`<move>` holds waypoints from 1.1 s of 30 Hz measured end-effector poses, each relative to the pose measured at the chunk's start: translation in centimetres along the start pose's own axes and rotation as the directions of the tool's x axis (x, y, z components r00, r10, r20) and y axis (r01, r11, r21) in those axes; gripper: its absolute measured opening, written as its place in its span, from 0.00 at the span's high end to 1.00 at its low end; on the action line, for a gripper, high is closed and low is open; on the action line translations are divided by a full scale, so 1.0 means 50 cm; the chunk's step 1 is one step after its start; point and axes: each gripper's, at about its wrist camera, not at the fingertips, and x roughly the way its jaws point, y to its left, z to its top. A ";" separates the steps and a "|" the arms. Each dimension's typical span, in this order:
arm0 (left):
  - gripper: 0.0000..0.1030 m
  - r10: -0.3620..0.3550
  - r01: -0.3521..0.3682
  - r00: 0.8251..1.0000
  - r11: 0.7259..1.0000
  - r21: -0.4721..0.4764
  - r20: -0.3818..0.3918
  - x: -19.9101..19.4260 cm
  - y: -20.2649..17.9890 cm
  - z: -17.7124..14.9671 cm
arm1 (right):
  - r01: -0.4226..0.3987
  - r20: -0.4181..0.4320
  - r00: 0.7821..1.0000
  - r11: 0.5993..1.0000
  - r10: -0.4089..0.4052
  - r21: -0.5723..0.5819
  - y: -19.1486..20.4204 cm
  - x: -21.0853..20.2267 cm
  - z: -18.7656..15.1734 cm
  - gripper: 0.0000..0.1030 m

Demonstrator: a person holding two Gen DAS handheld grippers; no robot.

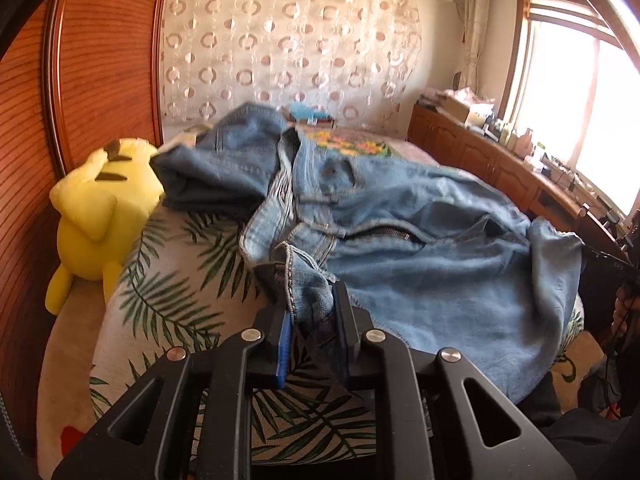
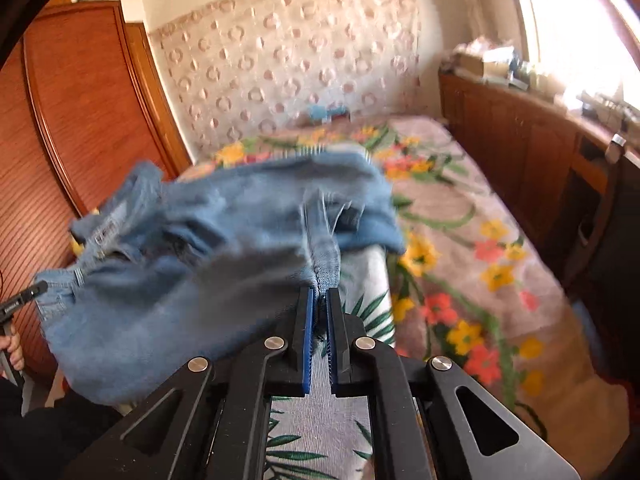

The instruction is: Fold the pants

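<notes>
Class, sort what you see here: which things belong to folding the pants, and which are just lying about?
Part of the job:
jeans
left gripper, shut on the jeans
right gripper, shut on the jeans

Just lying about:
yellow plush toy
clutter on the wooden cabinet

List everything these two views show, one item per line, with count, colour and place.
jeans: one, light blue denim, bunched on the bed, pinched at two spots
plush toy: one, yellow, left of the jeans by the wardrobe
bed cover: one, floral and leaf print, under the jeans
wardrobe: one, reddish wood, left
cabinet: one, brown wood, cluttered top, under the window
left gripper: black, shut on denim
right gripper: black, blue pads, shut on denim
</notes>
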 end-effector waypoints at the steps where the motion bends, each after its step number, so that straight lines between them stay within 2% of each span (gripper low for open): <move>1: 0.82 0.000 0.000 1.000 1.000 0.002 0.020 -0.013 -0.004 0.008 | 0.011 0.019 1.000 1.000 -0.011 -0.004 -0.002 -0.013 0.007 0.95; 7: 0.83 -0.011 0.012 0.991 1.000 -0.010 0.135 -0.095 -0.016 0.052 | 0.076 0.115 0.991 0.997 -0.075 -0.009 -0.018 -0.079 0.045 0.95; 12: 0.83 -0.020 0.015 0.977 1.000 0.026 0.211 -0.159 -0.047 0.088 | 0.115 0.186 0.977 0.993 -0.106 -0.039 -0.011 -0.130 0.076 0.95; 15: 0.84 -0.027 0.011 0.970 0.998 0.064 0.243 -0.194 -0.068 0.108 | 0.119 0.212 0.972 0.992 -0.106 -0.051 0.003 -0.145 0.079 0.95; 19: 0.84 -0.016 0.000 0.959 0.998 0.059 0.281 -0.221 -0.059 0.129 | 0.128 0.252 0.962 0.989 -0.107 -0.069 0.016 -0.146 0.076 0.95; 23: 0.84 -0.003 -0.012 0.964 0.999 0.053 0.267 -0.197 -0.043 0.142 | 0.142 0.273 0.956 0.985 -0.110 -0.099 0.034 -0.119 0.060 0.95; 28: 0.84 0.005 -0.015 0.981 0.999 0.052 0.195 -0.095 -0.024 0.152 | 0.196 0.250 0.956 0.969 -0.154 -0.152 0.031 -0.054 0.043 0.95; 33: 0.84 0.013 -0.023 0.987 0.998 0.058 0.159 -0.015 -0.023 0.164 | 0.234 0.227 0.955 0.956 -0.192 -0.175 0.037 0.011 0.049 0.95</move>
